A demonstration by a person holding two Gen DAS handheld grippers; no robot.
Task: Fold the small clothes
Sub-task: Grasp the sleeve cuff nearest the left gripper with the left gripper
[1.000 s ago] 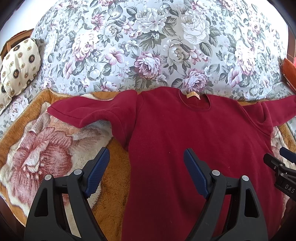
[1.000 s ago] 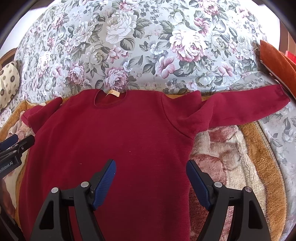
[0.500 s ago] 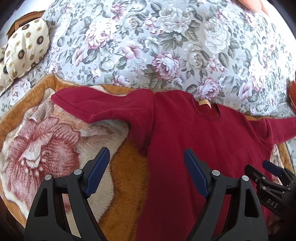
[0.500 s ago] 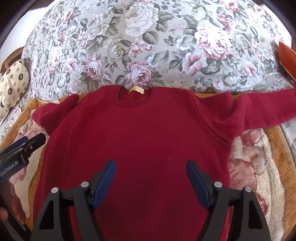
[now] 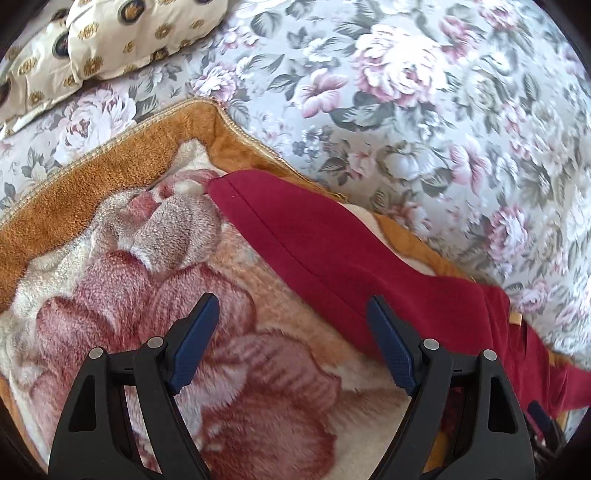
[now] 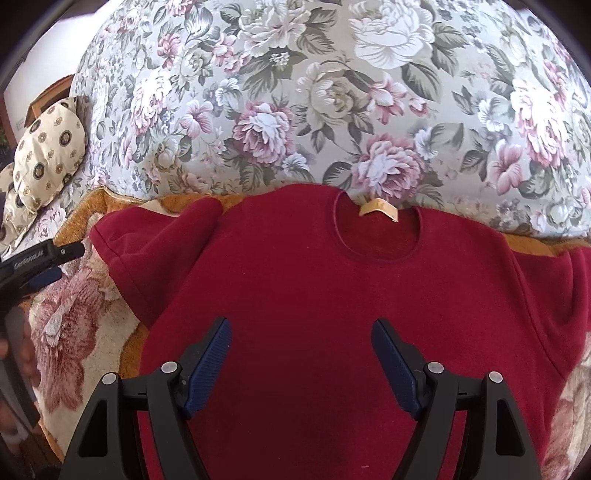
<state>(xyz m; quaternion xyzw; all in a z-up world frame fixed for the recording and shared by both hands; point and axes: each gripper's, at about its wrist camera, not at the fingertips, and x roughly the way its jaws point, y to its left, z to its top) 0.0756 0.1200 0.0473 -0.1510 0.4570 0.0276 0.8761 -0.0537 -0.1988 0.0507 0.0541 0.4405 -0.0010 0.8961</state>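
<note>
A dark red long-sleeved sweater lies flat, front up, on a plush blanket, its neck with a tan label at the far side. Its left sleeve stretches out over the blanket in the left wrist view, cuff at the far left. My left gripper is open and empty, just above the blanket beside the sleeve's near edge. It also shows in the right wrist view at the left edge. My right gripper is open and empty above the sweater's chest.
The plush blanket has an orange border and a pink flower pattern. A grey floral bedspread covers the bed beyond it. A cream patterned pillow lies at the far left. A hand shows at the left edge.
My left gripper has swung left, from the sweater's body to the outstretched left sleeve. My right gripper has shifted left to the chest below the neck. Both stayed open.
</note>
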